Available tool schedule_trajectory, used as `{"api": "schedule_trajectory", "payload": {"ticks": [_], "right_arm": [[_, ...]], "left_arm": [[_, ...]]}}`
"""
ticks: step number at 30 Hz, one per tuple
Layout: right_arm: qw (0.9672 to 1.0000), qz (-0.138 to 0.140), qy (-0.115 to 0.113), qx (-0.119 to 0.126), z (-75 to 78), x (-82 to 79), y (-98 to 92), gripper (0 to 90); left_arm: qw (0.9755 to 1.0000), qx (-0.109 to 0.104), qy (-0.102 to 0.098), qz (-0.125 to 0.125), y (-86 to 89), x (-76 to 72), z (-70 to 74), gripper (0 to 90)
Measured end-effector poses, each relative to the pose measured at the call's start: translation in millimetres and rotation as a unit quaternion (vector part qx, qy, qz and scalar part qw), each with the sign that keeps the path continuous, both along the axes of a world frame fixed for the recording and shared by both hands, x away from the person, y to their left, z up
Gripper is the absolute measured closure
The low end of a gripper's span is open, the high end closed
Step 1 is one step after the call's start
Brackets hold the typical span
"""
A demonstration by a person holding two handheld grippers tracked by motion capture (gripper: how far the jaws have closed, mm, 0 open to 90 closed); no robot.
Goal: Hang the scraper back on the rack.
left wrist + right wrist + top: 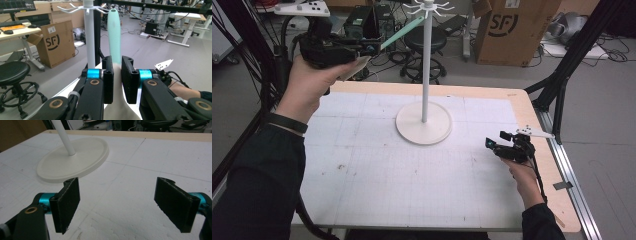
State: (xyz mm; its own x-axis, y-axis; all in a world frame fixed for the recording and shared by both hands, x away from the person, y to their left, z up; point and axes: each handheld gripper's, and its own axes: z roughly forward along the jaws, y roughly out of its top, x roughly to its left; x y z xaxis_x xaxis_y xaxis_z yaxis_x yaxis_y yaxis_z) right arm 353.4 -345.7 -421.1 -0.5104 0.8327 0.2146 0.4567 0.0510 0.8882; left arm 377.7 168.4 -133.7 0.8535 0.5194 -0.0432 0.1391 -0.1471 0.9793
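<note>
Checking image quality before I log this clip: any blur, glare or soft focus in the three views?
High view: even light, slightly soft, no glare; the stand casts barely any shadow. Left gripper view: the left gripper looks sharp, and the mint utensil it grips softens toward its tip. Right gripper view: the right gripper and the foam table look crisp, the background blurred.

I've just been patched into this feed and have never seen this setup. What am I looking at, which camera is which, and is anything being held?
There is no robot: a person holds a two-jaw gripper in each hand at a white table. The wide picture comes from a fixed camera above the person's side. The other two come from cameras riding on the grippers, looking along their black jaws. On the table stands a white hook stand with a round base. The left gripper is raised beside the stand's top, its jaws shut on a mint-green utensil, seemingly a spatula or spoon, with the handle pointing at the hooks. The right gripper is low over the table, jaws wide open and empty.
</note>
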Motion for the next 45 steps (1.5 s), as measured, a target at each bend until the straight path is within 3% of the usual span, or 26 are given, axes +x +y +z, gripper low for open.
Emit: {"api": "schedule_trajectory", "payload": {"ticks": [8, 26, 33, 45], "right_arm": [[1.0, -0.001, -0.001, 0.001, 0.2, 0.0, -0.5, 20.0], [1.0, 0.001, -0.002, -0.002, 0.1, 0.0, 0.0, 20.2], [1.0, 0.002, -0.002, -0.002, 0.0, 0.2, -0.1, 20.2], [1.0, 0.003, -0.001, -0.002, -0.2, 0.3, 0.0, 20.3]], "left_arm": [[1.0, 0.009, -0.001, -0.001, -5.3, 1.1, 2.1, 80.8], [0.9999, 0.009, -0.007, -0.008, -8.3, 1.0, 1.6, 80.7], [0.9996, 0.027, -0.008, 0.004, -13.0, 3.4, -0.8, 80.7], [0.9997, 0.013, -0.019, 0.004, -7.6, -2.5, 3.1, 80.7]]}}
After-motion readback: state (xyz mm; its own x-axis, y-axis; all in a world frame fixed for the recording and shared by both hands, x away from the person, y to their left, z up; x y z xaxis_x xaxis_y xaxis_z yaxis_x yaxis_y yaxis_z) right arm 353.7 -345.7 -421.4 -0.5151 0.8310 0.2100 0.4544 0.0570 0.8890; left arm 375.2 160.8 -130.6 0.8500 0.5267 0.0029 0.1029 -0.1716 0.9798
